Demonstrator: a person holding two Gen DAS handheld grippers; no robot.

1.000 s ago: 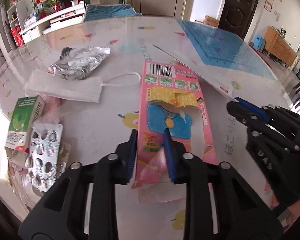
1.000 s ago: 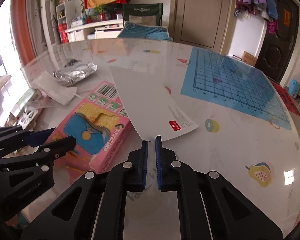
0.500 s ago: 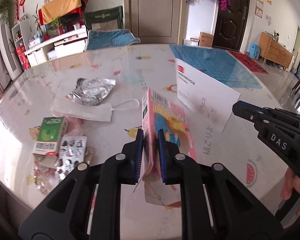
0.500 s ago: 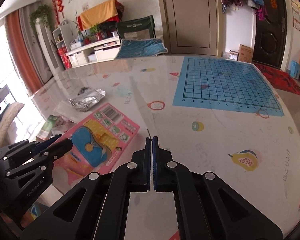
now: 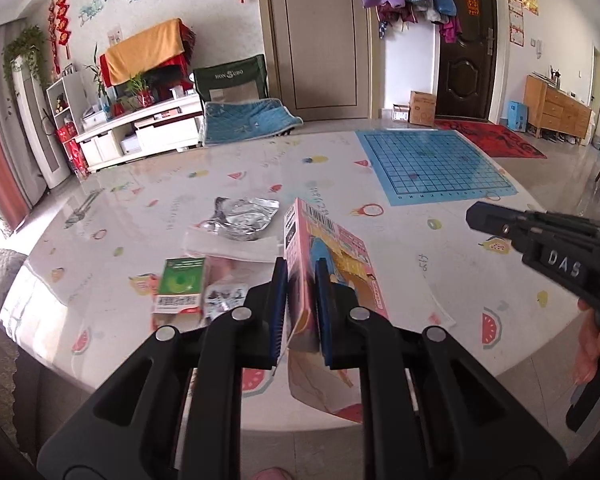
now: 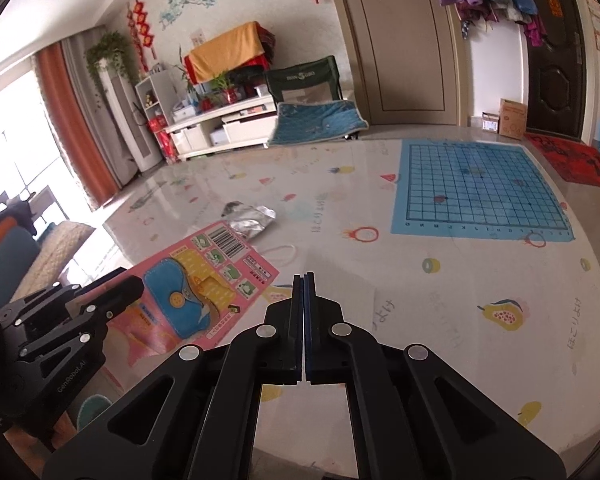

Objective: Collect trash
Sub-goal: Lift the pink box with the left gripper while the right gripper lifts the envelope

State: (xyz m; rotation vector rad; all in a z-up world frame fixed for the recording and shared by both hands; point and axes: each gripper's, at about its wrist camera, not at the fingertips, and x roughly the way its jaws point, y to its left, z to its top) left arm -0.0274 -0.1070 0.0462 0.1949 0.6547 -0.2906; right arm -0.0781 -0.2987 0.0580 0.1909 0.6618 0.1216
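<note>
The left tool (image 5: 302,300) is clenched on the pink box (image 5: 332,264), holding it on edge above the table (image 5: 180,200), probably to carry it away as trash. The right tool (image 6: 303,320) is pressed closed on a thin white sheet (image 6: 352,294), which hangs just ahead of its tips. Beyond the left tool lies the foil wrapper (image 5: 244,216).
</note>
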